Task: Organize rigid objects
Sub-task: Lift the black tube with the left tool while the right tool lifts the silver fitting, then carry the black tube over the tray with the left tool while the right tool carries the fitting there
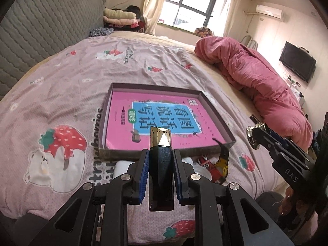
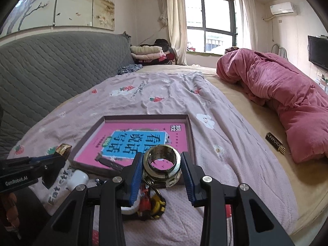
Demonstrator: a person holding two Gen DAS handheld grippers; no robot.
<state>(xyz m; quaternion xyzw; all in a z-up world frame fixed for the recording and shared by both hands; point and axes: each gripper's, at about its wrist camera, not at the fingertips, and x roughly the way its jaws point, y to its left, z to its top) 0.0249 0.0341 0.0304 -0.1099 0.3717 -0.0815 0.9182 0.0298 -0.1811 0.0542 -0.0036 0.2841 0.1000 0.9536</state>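
My left gripper [image 1: 160, 151] is shut on a dark rectangular bar with a gold faceted tip [image 1: 160, 137], held above the bed just in front of a shallow cardboard box [image 1: 106, 110]. A pink book [image 1: 121, 123] lies flat in that box. In the right wrist view my right gripper [image 2: 162, 155] is shut on a shiny metal ring [image 2: 162, 164], its blue pads on both sides of it, over the box's near corner [image 2: 190, 135]. Each gripper shows in the other view: the right one [image 1: 254, 137] at the right, the left one [image 2: 61, 151] at the left.
On the strawberry-print sheet before the box lie a yellow-and-black utility knife [image 1: 222, 162], a red item [image 1: 205, 160] and a white bottle [image 2: 75, 178]. A dark bar [image 2: 274, 143] rests by the rolled pink quilt [image 2: 276, 94]. A grey padded headboard [image 2: 51, 71] lines the left.
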